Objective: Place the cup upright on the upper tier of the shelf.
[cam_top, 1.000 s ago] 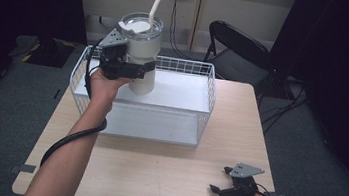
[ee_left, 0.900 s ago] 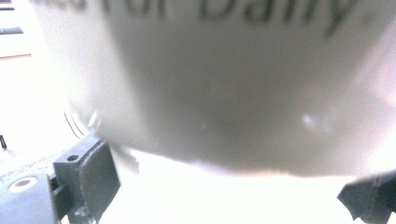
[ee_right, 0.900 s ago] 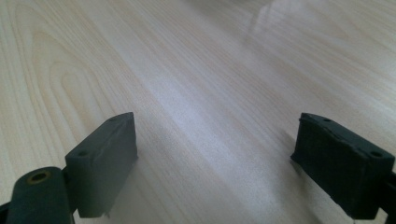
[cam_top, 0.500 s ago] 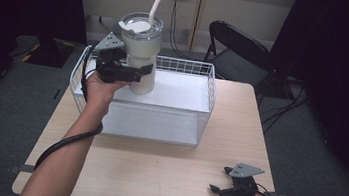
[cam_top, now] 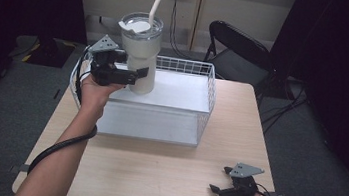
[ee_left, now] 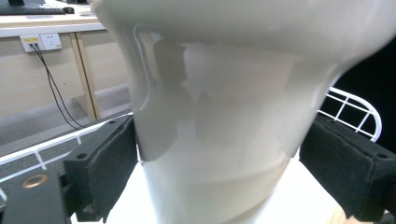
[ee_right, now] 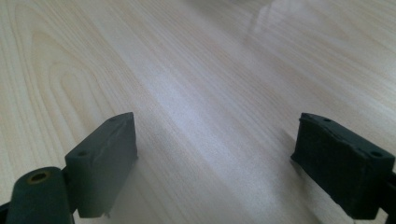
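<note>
Left gripper (cam_top: 137,73) clamped on tall cream straw tumbler (cam_top: 140,53), upright above white wire basket (cam_top: 201,71); right gripper (cam_top: 220,181) spread, well apart.

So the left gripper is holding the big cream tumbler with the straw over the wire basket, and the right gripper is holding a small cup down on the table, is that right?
Not quite. The right gripper holds nothing: the right gripper view shows its jaws open over the bare light wooden table. The rest stands: the left gripper holds the cream tumbler with a straw over the white wire basket.
</note>
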`<state>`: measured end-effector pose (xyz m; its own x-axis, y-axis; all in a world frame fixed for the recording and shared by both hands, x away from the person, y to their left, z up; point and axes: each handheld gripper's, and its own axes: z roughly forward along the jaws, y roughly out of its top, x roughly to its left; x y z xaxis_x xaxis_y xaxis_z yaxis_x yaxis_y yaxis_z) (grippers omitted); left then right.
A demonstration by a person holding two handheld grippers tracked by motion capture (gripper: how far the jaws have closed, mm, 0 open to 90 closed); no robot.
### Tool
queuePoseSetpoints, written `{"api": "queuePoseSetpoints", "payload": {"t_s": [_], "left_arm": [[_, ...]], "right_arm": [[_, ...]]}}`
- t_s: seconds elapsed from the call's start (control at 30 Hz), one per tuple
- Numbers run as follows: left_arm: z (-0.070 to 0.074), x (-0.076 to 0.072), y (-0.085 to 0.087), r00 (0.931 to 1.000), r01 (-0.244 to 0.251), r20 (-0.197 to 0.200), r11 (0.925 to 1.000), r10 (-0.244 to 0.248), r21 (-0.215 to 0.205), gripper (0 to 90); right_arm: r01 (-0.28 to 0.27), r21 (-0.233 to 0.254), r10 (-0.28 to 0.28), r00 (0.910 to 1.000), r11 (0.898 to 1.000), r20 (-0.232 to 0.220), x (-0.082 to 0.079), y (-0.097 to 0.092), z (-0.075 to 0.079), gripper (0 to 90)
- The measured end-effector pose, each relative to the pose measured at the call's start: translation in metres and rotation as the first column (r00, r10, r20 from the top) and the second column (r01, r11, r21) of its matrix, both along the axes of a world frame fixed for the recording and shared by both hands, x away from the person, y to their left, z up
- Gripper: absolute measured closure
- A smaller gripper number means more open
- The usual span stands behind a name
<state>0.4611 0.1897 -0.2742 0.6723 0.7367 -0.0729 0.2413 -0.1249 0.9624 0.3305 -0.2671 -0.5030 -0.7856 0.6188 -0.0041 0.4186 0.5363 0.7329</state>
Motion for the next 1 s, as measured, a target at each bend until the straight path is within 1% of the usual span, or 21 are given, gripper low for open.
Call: {"api": "queuePoseSetpoints", "payload": {"t_s": [0.07,0.13,0.23,0.33,0.4,0.47,0.57,0.7,0.77,0.9,0.93,1.0], "left_arm": [[0.000,-0.002,0.002,1.0000,0.002,-0.003,1.0000,-0.002,-0.007,12.8],[0.000,-0.004,0.005,1.0000,0.001,-0.006,1.0000,-0.001,-0.002,13.2],[0.001,-0.007,0.009,1.0000,0.003,-0.002,1.0000,-0.003,-0.009,14.7],[0.002,-0.012,0.012,0.9999,0.002,-0.012,1.0000,-0.002,0.003,15.1],[0.003,-0.016,0.014,1.0000,0.007,-0.005,0.9999,-0.007,0.008,15.3],[0.004,-0.021,0.019,0.9999,0.017,-0.001,0.9998,-0.017,0.007,15.3],[0.004,-0.026,0.023,0.9999,0.015,-0.009,0.9999,-0.014,0.005,15.3],[0.004,-0.032,0.027,0.9998,0.019,-0.002,0.9997,-0.019,0.018,15.3],[0.003,-0.036,0.028,0.9997,0.025,0.006,0.9992,-0.025,0.032,15.4],[0.002,-0.043,0.032,0.9992,0.041,0.002,0.9986,-0.041,0.035,15.4],[0.001,-0.045,0.033,0.9991,0.043,0.001,0.9981,-0.043,0.044,15.4],[-0.001,-0.049,0.034,0.9988,0.048,-0.002,0.9979,-0.048,0.044,15.4]], "right_arm": [[-0.001,0.000,0.001,1.0000,1.000,0.000,0.000,0.000,0.000,12.6],[-0.001,0.000,0.001,1.0000,1.000,0.001,0.000,0.000,0.000,12.6],[-0.002,-0.001,0.002,1.0000,1.000,-0.001,0.001,0.000,0.000,12.6],[-0.005,0.001,0.005,1.0000,1.000,0.001,0.001,0.000,0.000,12.6],[-0.004,0.002,0.004,1.0000,1.000,0.002,0.001,0.000,0.000,12.6],[-0.004,0.002,0.004,1.0000,1.000,0.002,0.001,0.000,0.000,12.6],[-0.005,0.001,0.005,1.0000,1.000,0.001,0.001,0.000,0.000,12.6],[-0.004,0.001,0.004,1.0000,1.000,0.003,0.001,0.000,0.000,12.6],[-0.004,0.003,0.004,1.0000,1.000,0.003,0.001,0.000,0.000,12.6],[-0.003,0.002,0.003,1.0000,1.000,0.002,0.001,0.000,0.000,12.6],[-0.004,0.002,0.004,1.0000,1.000,0.003,0.001,0.000,0.000,12.6],[-0.003,0.002,0.003,1.0000,1.000,0.002,0.001,0.000,0.000,12.6]]}}
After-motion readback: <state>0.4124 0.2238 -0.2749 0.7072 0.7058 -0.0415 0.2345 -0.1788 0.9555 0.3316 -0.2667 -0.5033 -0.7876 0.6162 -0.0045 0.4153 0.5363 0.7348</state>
